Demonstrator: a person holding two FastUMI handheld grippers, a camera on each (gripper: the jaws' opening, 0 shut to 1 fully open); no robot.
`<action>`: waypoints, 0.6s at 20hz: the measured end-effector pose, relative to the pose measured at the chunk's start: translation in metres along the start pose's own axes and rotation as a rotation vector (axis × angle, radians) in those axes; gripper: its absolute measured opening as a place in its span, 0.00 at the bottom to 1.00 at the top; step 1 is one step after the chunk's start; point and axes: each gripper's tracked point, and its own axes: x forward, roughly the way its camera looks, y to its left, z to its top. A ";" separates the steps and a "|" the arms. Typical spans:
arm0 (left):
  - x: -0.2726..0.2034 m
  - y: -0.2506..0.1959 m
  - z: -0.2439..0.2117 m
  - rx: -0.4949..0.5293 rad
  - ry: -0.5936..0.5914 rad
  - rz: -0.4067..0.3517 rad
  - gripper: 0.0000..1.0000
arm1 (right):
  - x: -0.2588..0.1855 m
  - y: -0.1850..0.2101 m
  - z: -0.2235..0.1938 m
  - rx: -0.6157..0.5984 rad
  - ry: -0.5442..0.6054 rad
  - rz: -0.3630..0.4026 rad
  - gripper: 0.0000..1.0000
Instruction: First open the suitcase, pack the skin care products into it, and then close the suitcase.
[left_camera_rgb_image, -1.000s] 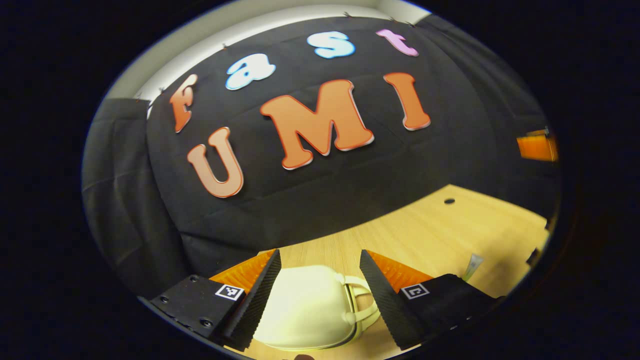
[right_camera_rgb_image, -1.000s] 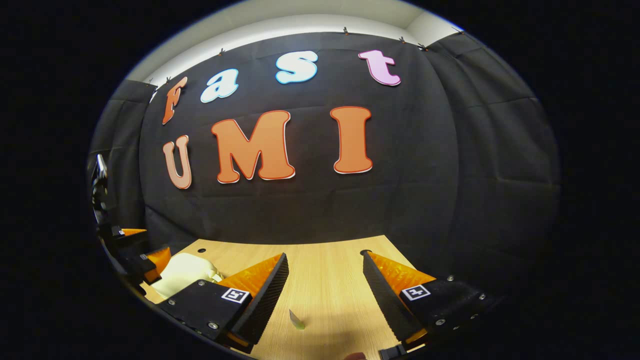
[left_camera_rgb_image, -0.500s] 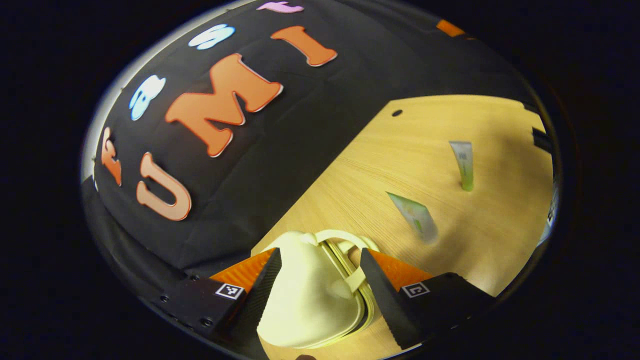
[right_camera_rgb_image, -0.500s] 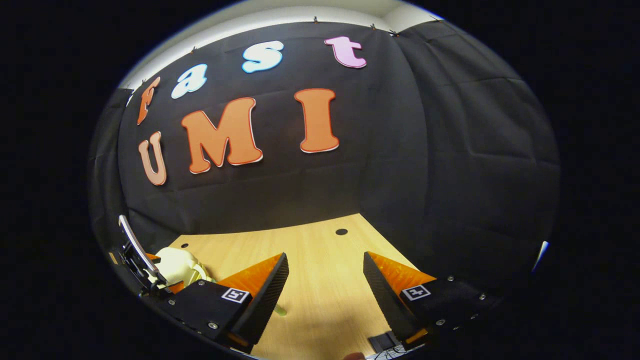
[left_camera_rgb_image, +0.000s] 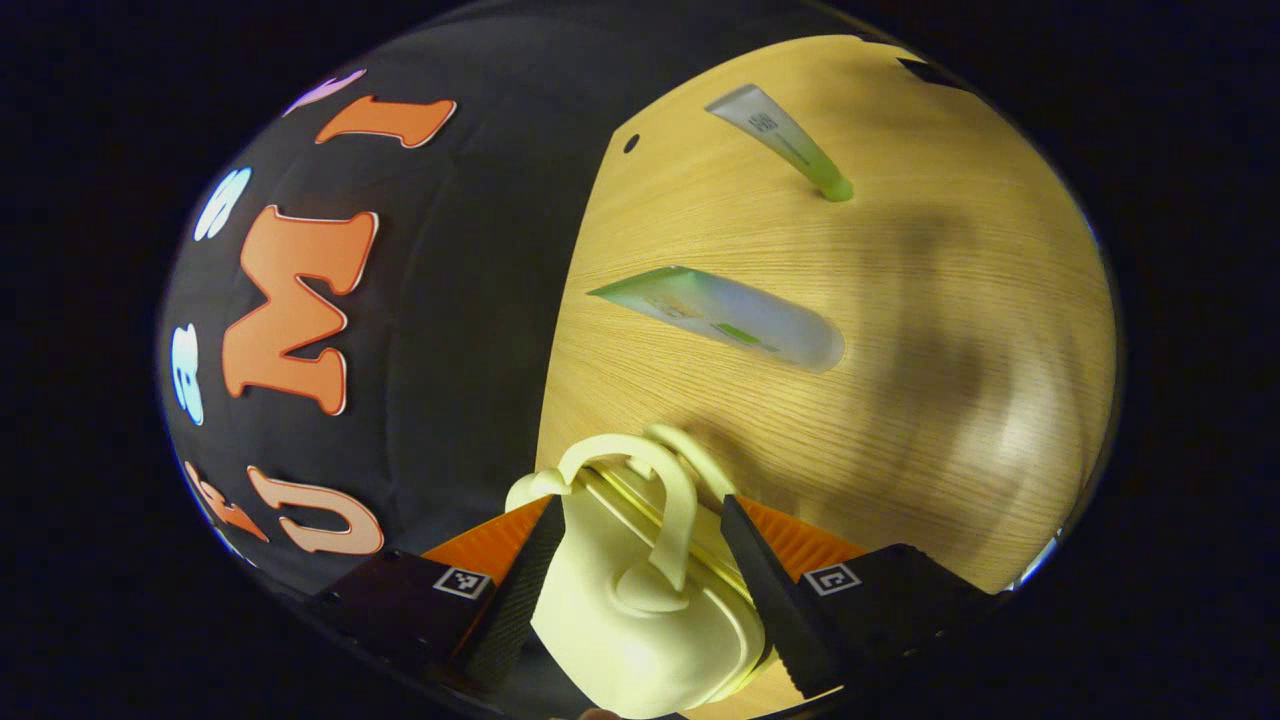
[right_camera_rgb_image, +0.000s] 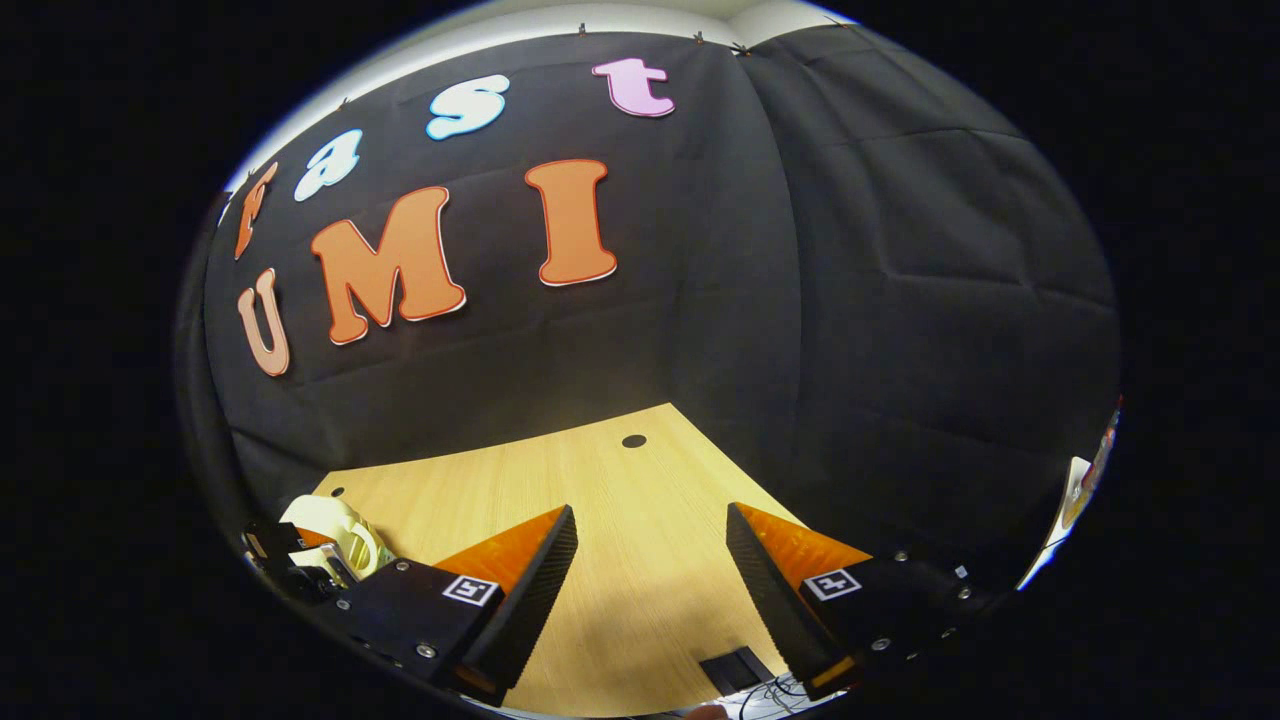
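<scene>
A small cream suitcase (left_camera_rgb_image: 640, 610) with a looped handle sits between the fingers of my left gripper (left_camera_rgb_image: 640, 520). Both fingers touch its sides, and it stands tipped up on edge, lid closed. In the left gripper view the scene is rolled, so the wooden table (left_camera_rgb_image: 900, 450) fills the right side. On it lie a flat pale green sachet (left_camera_rgb_image: 730, 320) and, farther off, a grey tube with a green cap (left_camera_rgb_image: 785, 145). My right gripper (right_camera_rgb_image: 650, 560) hangs open over bare table with nothing between its fingers. The suitcase (right_camera_rgb_image: 335, 525) also appears at the far left of the right gripper view.
The black cloth wall stands close behind the table's far edge. Small round holes (right_camera_rgb_image: 633, 441) mark the tabletop near the wall. A small black block with thin cables (right_camera_rgb_image: 735, 668) lies at the near edge under my right gripper.
My left gripper rolled about a quarter turn with the suitcase, which went from lying flat to standing on edge. My right gripper swung to the right, and the tube left its view.
</scene>
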 end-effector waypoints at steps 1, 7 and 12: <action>0.006 0.000 -0.006 0.006 0.025 -0.006 0.98 | 0.001 -0.001 -0.002 0.000 0.005 -0.004 0.95; 0.028 0.013 -0.018 0.033 0.105 -0.032 0.96 | 0.011 -0.003 -0.012 -0.036 0.050 -0.015 0.95; 0.036 -0.020 -0.016 0.010 0.158 -0.134 0.17 | 0.018 0.003 0.003 -0.056 0.029 0.009 0.95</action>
